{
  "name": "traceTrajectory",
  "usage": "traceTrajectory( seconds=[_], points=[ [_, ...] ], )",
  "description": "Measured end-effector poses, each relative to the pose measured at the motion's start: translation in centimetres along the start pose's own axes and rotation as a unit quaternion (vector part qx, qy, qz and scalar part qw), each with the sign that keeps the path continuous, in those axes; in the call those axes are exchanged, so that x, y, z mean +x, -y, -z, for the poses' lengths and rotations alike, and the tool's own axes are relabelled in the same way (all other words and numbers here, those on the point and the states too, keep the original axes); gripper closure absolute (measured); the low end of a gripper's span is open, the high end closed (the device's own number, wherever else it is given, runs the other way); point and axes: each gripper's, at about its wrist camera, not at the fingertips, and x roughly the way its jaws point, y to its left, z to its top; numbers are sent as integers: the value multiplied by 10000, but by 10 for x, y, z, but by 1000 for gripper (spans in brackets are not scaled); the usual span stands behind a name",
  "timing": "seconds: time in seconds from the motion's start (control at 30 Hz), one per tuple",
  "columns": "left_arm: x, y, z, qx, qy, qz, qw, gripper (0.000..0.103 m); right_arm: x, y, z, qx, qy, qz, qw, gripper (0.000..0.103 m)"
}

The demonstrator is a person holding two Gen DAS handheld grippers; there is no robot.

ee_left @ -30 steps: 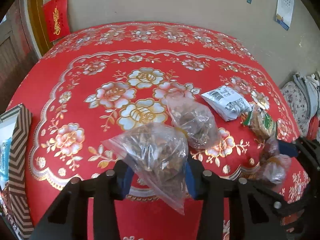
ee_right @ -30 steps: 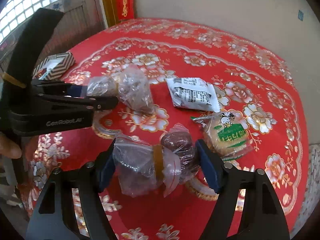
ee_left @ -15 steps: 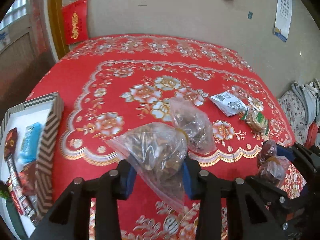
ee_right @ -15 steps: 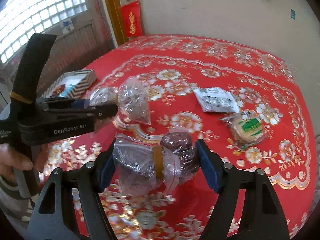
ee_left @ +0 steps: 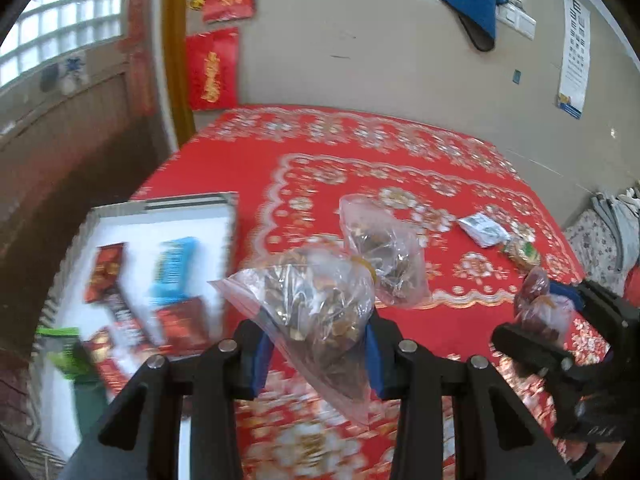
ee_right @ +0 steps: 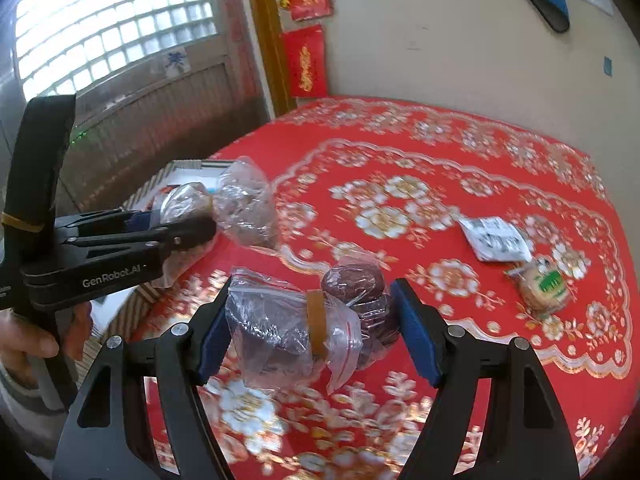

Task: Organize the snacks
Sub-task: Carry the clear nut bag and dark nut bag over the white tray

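Observation:
My left gripper (ee_left: 316,354) is shut on a clear bag of brown dried snacks (ee_left: 320,304), held above the red tablecloth near the open box (ee_left: 160,216). The same bag shows in the right wrist view (ee_right: 240,204) in the left gripper (ee_right: 200,228). My right gripper (ee_right: 312,338) is shut on a clear bag of dark red dates (ee_right: 304,324) with a rubber band; it also shows in the left wrist view (ee_left: 540,304). A white packet (ee_right: 494,238) and a green-labelled cake (ee_right: 544,286) lie on the table at the right.
The striped-edged box at the table's left edge holds red, blue and green snack packs (ee_left: 176,268). The red floral tablecloth (ee_right: 400,160) covers the round table. A wall stands behind; a wooden door (ee_right: 160,120) is at the left.
Both grippers have swung left and risen with their bags. The box at the left has come much further into the left wrist view.

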Motion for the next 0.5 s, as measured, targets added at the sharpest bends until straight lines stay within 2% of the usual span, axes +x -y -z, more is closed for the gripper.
traceTrajectory(
  seconds=[0.27,0.5],
  points=[
    [-27,-65,9,-341,159,-557,9977,62,13,-51,-18,-377,41,-295,9988,28],
    [-31,-110,19,-742,122,-884,9932,62,25,-83,-23,-590,-7,-517,9969,28]
  ],
)
